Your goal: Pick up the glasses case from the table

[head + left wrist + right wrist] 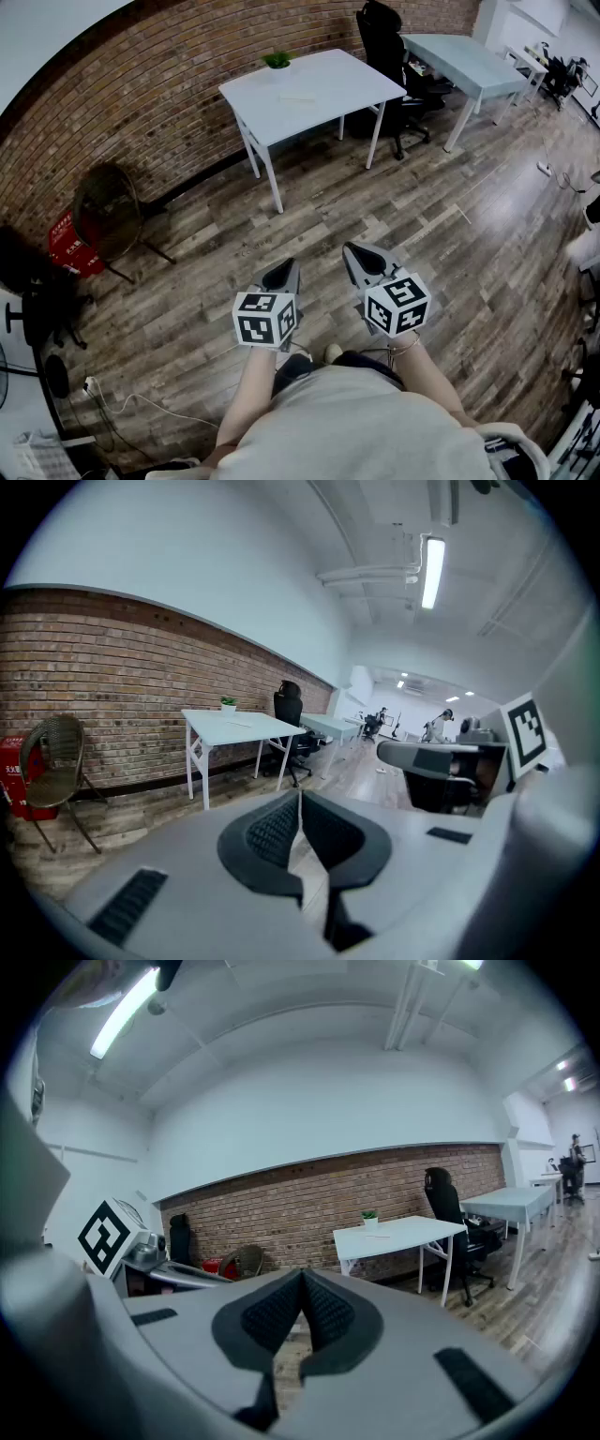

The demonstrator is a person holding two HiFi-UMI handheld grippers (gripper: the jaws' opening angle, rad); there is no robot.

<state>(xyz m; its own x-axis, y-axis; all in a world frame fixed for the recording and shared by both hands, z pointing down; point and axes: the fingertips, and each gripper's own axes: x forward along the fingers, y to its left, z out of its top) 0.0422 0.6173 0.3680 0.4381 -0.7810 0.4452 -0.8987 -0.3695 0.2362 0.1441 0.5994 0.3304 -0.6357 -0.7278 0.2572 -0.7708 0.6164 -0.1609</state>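
A white table (323, 94) stands by the brick wall, well ahead of me across the wooden floor. On it lies a small pale flat thing (298, 98), too small to tell whether it is the glasses case. My left gripper (284, 270) and my right gripper (362, 252) are held side by side in front of my body, over the floor and far short of the table. The jaws of both are shut, with nothing between them. In the left gripper view the left gripper (300, 799) points toward the table (234, 726). The right gripper (303, 1274) also faces the table (398, 1232).
A small green plant (277, 60) sits at the table's far edge. A black office chair (389, 47) and a second pale table (469, 61) stand to the right. At the left are a wicker chair (105, 211), a red crate (70, 242) and floor cables (103, 394).
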